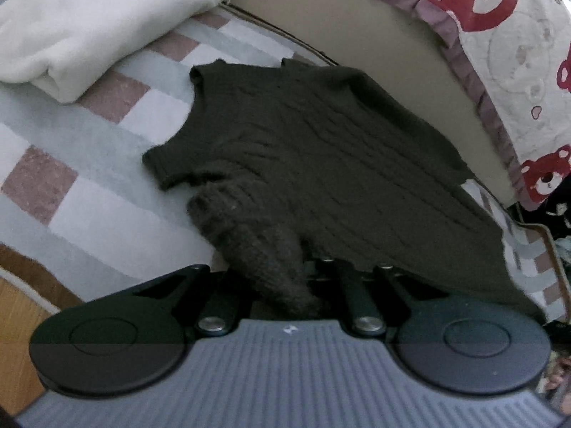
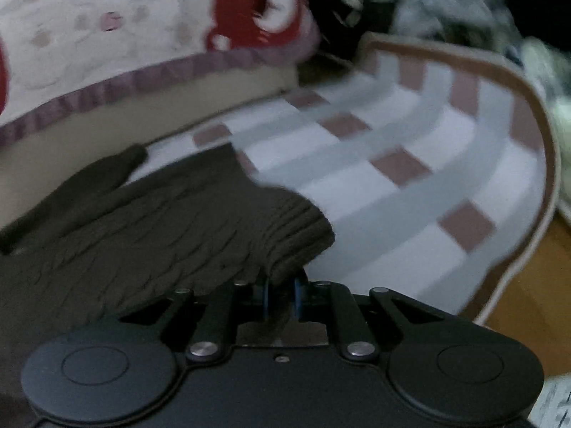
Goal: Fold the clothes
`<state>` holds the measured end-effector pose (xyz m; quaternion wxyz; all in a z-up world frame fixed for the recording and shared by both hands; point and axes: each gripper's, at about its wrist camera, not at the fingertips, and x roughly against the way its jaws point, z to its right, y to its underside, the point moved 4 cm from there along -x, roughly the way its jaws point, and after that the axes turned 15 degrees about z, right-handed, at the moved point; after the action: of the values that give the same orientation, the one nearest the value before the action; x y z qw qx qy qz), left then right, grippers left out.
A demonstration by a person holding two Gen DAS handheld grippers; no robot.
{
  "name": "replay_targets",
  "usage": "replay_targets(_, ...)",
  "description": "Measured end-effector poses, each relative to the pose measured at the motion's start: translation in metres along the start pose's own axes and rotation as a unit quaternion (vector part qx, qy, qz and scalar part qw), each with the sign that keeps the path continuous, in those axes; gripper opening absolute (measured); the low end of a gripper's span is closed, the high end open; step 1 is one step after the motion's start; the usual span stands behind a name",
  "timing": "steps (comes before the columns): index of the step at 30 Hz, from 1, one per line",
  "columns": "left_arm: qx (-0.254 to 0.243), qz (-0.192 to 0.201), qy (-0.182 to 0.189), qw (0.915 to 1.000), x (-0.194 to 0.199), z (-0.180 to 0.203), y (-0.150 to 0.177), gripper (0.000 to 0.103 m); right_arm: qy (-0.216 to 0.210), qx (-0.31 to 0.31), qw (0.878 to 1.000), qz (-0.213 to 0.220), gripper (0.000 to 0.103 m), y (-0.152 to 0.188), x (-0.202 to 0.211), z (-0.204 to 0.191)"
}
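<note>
Left wrist view: one dark brown cable-knit sweater vest (image 1: 321, 164) is seen spread on a checked rug (image 1: 71, 164) of grey, white and dusty-pink squares, its armhole and shoulder lying to the left and its far edge resting against a beige mattress side (image 1: 339, 25). A bunched, ribbed part of the knit is drawn down into the left hand-held gripper (image 1: 303, 285), whose jaws are closed on it; the fingertips themselves are hidden by the fabric. One folded cream garment (image 1: 100, 18) lies on the rug at the far left, apart from the vest. One quilt printed with red bears (image 1: 499, 18), edged with a mauve frill, hangs over the mattress at the far right. A strip of wooden floor (image 1: 21, 321) is seen at the near left.

Right wrist view, blurred: the ribbed hem of the same vest (image 2: 160, 235) is pinched between the blue-edged pads of the right hand-held gripper (image 2: 282, 292), the jaws narrow on the cloth. Rug (image 2: 410, 178) lies bare to the right, the quilt (image 2: 107, 25) far left.
</note>
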<state>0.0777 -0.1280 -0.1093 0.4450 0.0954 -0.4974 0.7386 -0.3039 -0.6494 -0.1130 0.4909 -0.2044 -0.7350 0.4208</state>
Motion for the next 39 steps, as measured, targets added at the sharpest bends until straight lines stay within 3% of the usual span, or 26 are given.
replay_targets(5, 0.01, 0.012, 0.01, 0.9998, 0.021, -0.002, -0.011, 0.005, 0.013, 0.036, 0.999, -0.007, 0.012, 0.0, 0.007, -0.006)
replay_targets(8, -0.006, 0.011, -0.007, 0.9999, 0.029, -0.01, -0.006, 0.005, 0.013, 0.043, 0.999, -0.01, 0.012, -0.002, 0.016, -0.007)
replay_targets(13, 0.034, -0.035, -0.059, 0.9971, 0.003, -0.043, 0.023, 0.005, 0.052, 0.035, 0.995, -0.081, 0.012, 0.019, -0.006, 0.006)
replay_targets(17, -0.067, -0.014, -0.064, 0.9956, 0.015, -0.018, 0.023, 0.005, 0.052, 0.04, 0.995, -0.073, 0.012, 0.014, 0.002, 0.007)
replay_targets(22, -0.04, -0.035, -0.073, 0.9959, 0.01, -0.028, 0.018, 0.006, 0.065, 0.017, 0.993, -0.1, 0.012, 0.024, -0.009, 0.017)
replay_targets(25, -0.082, -0.059, -0.131, 0.9862, -0.001, -0.03, 0.031, 0.006, 0.066, 0.018, 0.992, -0.108, 0.012, 0.027, -0.012, 0.016)
replay_targets(29, -0.121, -0.057, -0.146, 0.9803, 0.006, -0.02, 0.031, 0.007, 0.059, -0.007, 0.993, -0.1, 0.013, 0.025, -0.006, 0.023)
replay_targets(31, -0.122, -0.047, -0.159, 0.9786, 0.012, -0.019, 0.023, 0.02, 0.071, -0.015, 0.993, -0.097, 0.014, 0.024, -0.004, 0.026)
replay_targets(32, -0.096, -0.042, -0.172, 0.9796, 0.017, -0.025, 0.015, 0.026, 0.09, -0.01, 0.992, -0.088, 0.019, 0.023, -0.001, 0.027)
replay_targets(33, -0.067, -0.04, -0.188, 0.9791, 0.023, -0.032, 0.009, 0.035, 0.112, -0.001, 0.991, -0.074, 0.043, 0.019, 0.003, 0.027)
replay_targets(34, -0.043, -0.037, -0.208, 0.9766, 0.029, -0.038, 0.001, 0.035, 0.134, 0.008, 0.989, -0.06, 0.053, 0.016, 0.008, 0.026)
replay_targets(37, -0.04, -0.005, -0.188, 0.9814, 0.048, -0.032, -0.028, 0.035, 0.187, 0.027, 0.982, -0.012, 0.06, 0.003, 0.025, 0.024)
replay_targets(39, -0.074, 0.018, -0.149, 0.986, 0.052, -0.011, -0.045, 0.035, 0.173, 0.011, 0.984, 0.031, 0.06, -0.01, 0.043, 0.02)
